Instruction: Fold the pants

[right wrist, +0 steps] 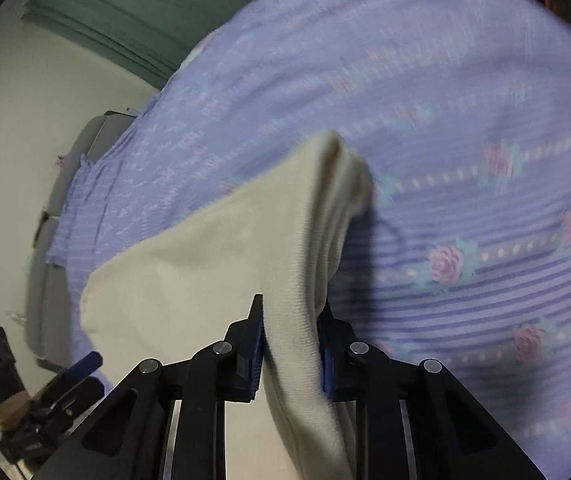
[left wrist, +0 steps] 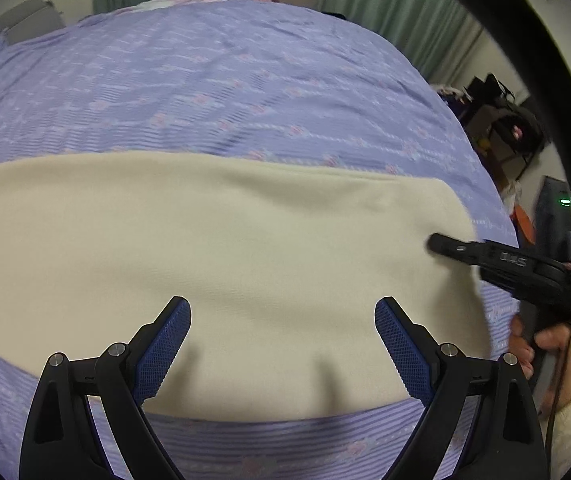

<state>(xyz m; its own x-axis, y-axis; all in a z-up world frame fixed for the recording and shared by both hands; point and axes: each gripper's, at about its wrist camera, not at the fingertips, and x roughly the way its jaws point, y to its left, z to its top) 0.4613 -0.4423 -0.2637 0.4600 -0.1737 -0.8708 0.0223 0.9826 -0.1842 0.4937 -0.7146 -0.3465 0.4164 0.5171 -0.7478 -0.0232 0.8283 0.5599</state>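
Across the middle of the left wrist frame, the cream knit pants (left wrist: 221, 264) lay flat on the purple floral bedsheet (left wrist: 205, 80). Left gripper (left wrist: 281, 312) was spread wide, empty. Right gripper (right wrist: 291, 344) was pinching what looked like a bunched edge; I'd lift slowly and keep it taut.

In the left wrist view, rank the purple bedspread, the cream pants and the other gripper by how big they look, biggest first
1. purple bedspread, fills most of the view.
2. cream pants, a wide band across the middle.
3. right gripper, smallest, at the right edge of the pants; partly cut off, so its full size is unclear.
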